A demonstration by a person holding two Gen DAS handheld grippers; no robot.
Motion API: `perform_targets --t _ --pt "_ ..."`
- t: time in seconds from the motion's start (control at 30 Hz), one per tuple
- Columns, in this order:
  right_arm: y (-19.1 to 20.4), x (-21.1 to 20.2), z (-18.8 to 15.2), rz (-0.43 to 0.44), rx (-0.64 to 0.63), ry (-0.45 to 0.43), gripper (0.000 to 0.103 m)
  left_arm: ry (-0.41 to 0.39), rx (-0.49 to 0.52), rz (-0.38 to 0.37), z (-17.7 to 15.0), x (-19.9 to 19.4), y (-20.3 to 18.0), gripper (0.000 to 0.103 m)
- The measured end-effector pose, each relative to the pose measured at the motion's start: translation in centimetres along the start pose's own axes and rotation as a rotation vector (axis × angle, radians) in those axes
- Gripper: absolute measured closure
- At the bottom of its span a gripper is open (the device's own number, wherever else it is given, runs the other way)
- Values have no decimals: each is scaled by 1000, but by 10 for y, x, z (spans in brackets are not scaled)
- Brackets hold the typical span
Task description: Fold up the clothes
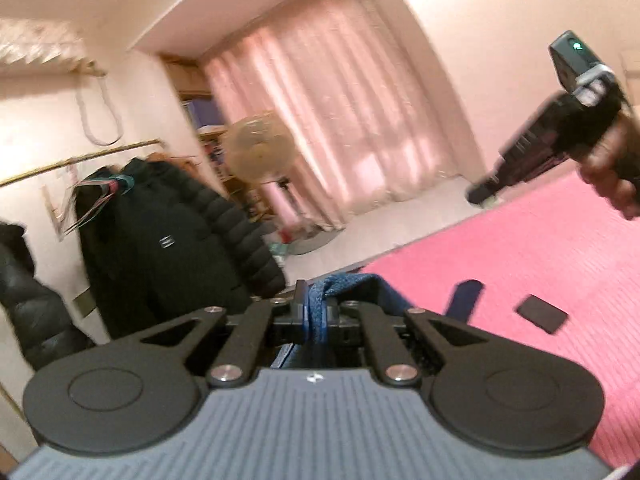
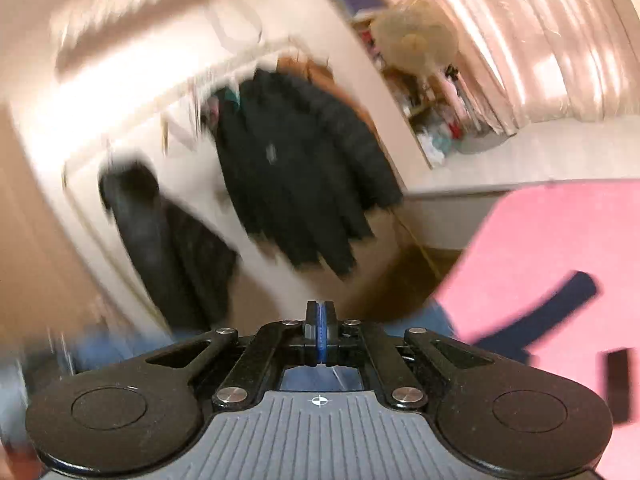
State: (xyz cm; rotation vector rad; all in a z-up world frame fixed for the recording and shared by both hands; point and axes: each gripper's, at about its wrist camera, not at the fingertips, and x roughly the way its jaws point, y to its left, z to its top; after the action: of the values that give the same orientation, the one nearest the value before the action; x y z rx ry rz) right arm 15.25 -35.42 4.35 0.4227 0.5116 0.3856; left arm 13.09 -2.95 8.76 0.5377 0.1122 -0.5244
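Observation:
My left gripper (image 1: pixel 314 304) is shut on a fold of a blue denim-like garment (image 1: pixel 360 286), which hangs from its jaws over the pink bed cover (image 1: pixel 540 256). In the blurred right wrist view, my right gripper (image 2: pixel 319 320) is shut on a thin edge of the same blue garment (image 2: pixel 320 340), and more of the blue cloth (image 2: pixel 436 316) shows below it. In the left wrist view, a hand (image 1: pixel 612 164) holds the right gripper (image 1: pixel 482 194) raised above the bed at the upper right.
A dark blue strap (image 1: pixel 464 300) and a flat black rectangle (image 1: pixel 542 314) lie on the pink cover. Black puffer jackets (image 1: pixel 172 240) hang on a rack to the left. A fan (image 1: pixel 256 152), a shelf and pink curtains (image 1: pixel 344 112) stand behind.

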Motion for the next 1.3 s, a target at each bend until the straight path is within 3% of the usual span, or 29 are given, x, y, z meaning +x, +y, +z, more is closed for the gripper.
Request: perform_targets --t 0.07,0.1,0.13,0.27,0.33,0.43,0.53,0.57,0.6,0.63,0.7,0.77,0.87,1.07,1.17,1.3 --pt "8 -7 -45 -19 -86 86 55 34 -7 10 -1 -2 -14 99" --pt "13 -11 -69 -21 -131 116 15 52 -12 21 -1 -5 -18 99" --pt "19 -16 -93 -8 -171 126 11 65 -16 35 -1 -10 -21 99" --pt "63 -9 -167 39 -351 155 11 104 -11 93 6 -33 -34 99" --pt "89 1 -189 57 -472 119 11 119 -16 109 12 -43 -39 99" --pt "126 25 -206 78 -608 52 11 138 -24 111 19 -57 -40 99" --pt "154 55 -210 34 -713 2 13 134 -26 85 16 -67 -37 99" --pt "158 62 -210 -7 -727 -2 23 128 -17 71 14 -68 -34 99" --pt "160 66 -207 -44 -729 4 68 122 -7 59 11 -71 -32 99" --pt "162 71 -204 -80 -729 9 96 111 3 40 10 -72 -28 99" --pt "160 63 -193 -144 -704 -2 97 85 25 -1 10 -72 -19 99" --pt "158 38 -176 -215 -657 -46 98 32 63 -61 20 -73 -10 99" --pt "166 -24 -146 -311 -603 -138 98 -107 85 -171 49 -81 0 99" --pt "221 -180 -113 -538 -574 -346 98 -458 154 -404 149 -116 -7 99" --pt "244 -253 -125 -668 -512 -416 98 -596 191 -573 187 -139 -30 98" --pt "254 -319 -175 -868 -401 -432 98 -719 236 -815 219 -159 -78 98"
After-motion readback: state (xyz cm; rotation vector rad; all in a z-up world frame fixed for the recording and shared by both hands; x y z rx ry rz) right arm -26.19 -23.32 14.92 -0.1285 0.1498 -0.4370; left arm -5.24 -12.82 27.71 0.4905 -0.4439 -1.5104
